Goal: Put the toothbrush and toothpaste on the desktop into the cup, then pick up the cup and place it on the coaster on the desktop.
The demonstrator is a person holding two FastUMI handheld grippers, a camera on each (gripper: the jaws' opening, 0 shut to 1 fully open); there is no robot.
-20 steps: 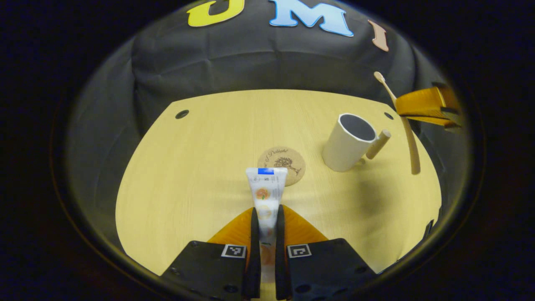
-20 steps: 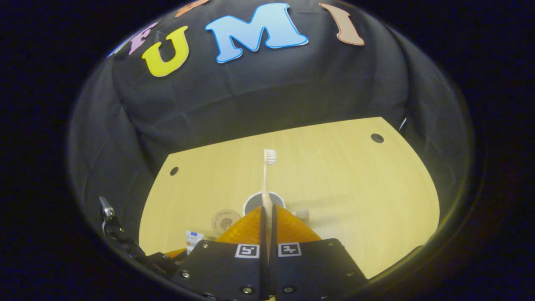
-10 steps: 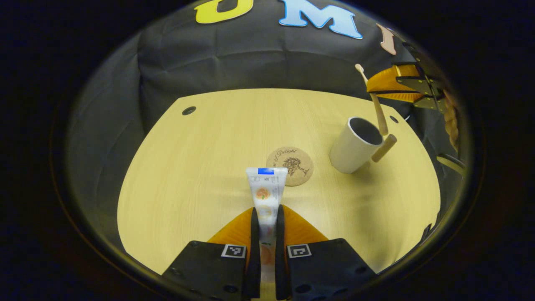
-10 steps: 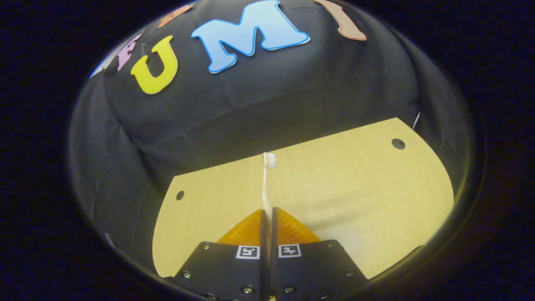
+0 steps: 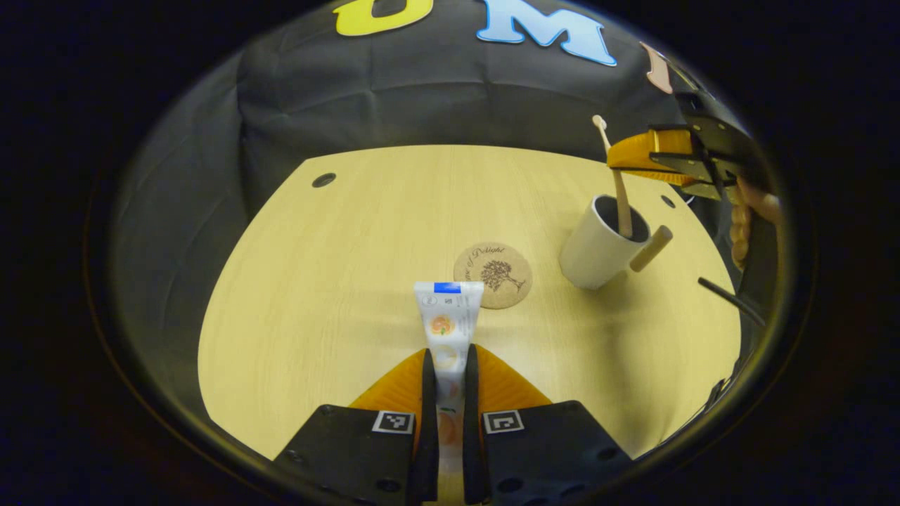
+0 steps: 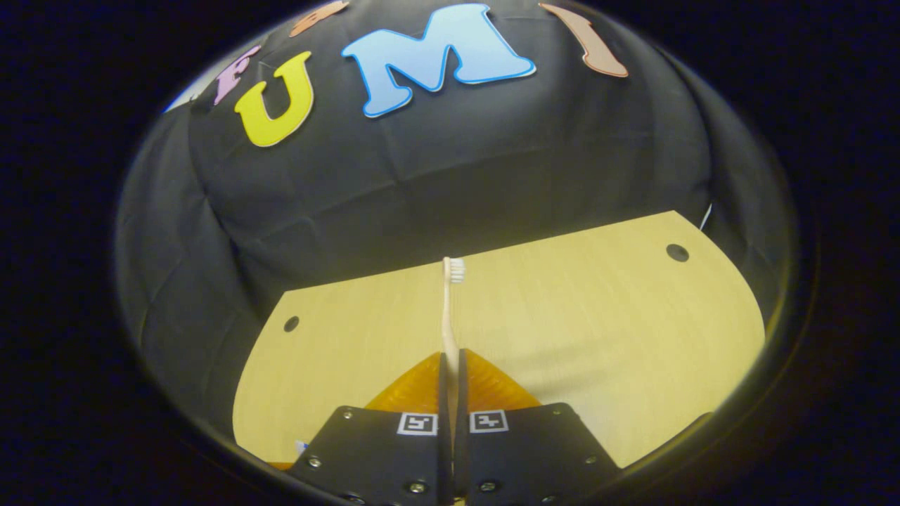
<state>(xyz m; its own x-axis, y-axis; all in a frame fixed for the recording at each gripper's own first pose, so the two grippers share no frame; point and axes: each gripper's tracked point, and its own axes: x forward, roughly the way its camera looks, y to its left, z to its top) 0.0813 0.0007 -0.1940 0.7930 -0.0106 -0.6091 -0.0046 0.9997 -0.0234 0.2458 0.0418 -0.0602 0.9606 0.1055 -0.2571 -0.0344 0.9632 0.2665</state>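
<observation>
The right gripper had its two fingers pressed together on the handle of the toothbrush, bristles up and away from the camera. In the left gripper view the same gripper hung above the cup, with the lower end of the toothbrush already dipped past the rim — the step in hand appeared to be the drop into the cup.

To do it well, the handle would best go down until its tip neared the bottom, kept clear of the near wall, and only then should the fingers part; a release from high up could tip the light cup or bounce the brush out. The fingers should then lift straight up so as not to drag the brush head sideways.

The cup stood toward the far right corner of the desktop, its peg-like handle pointing to the right edge. The coaster lay near the middle, just left of the cup and apart from it.

The left gripper was closed on the toothpaste, the flat crimped end pointing forward, held over the near-middle of the desktop. The tube's end sat just short of the coaster in that view — well apart from the cup, which it must reach next.
</observation>
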